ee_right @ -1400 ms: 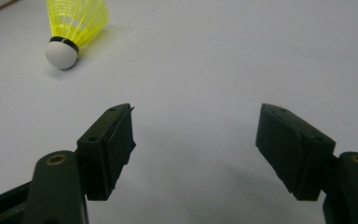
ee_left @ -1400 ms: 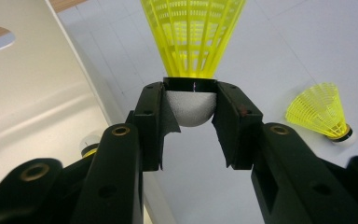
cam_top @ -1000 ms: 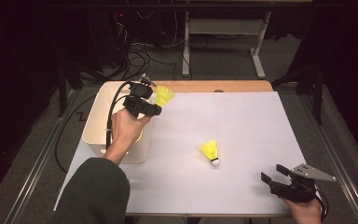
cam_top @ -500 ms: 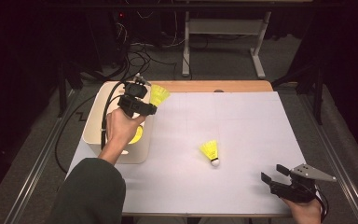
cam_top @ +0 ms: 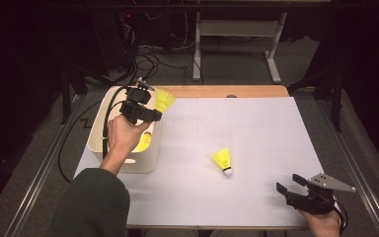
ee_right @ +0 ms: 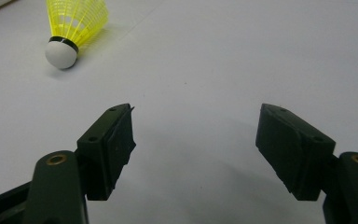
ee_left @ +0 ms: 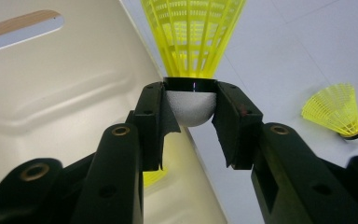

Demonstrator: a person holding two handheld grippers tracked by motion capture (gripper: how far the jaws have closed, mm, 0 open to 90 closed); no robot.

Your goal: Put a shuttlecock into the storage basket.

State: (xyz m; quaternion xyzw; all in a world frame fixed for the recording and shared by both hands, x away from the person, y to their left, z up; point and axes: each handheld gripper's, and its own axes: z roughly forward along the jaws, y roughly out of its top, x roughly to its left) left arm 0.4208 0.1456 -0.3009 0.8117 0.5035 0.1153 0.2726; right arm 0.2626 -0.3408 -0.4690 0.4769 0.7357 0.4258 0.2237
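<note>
Shuttlecock (cam_top: pixel 164 100) in hand, the left gripper (cam_top: pixel 150 112) hovers at the far right rim of the cream bin (cam_top: pixel 128 165) at the table's left in the high view; one yellow shuttlecock (cam_top: pixel 143 142) already lies inside the bin, and another (cam_top: pixel 222 160) rests on the white table (cam_top: pixel 256 128) near the middle; the right gripper (cam_top: pixel 287 190) sits at the near right corner, well apart. In the left gripper view the pads (ee_left: pixel 161 123) clamp the white cork, skirt pointing away, directly over the bin wall (ee_left: pixel 65 98). In the right gripper view the jaws gape wide, grasping nothing, the loose shuttlecock (ee_right: pixel 72 28) far left of them. By my judgement, one is binned, one awaits release, one remains.
</note>
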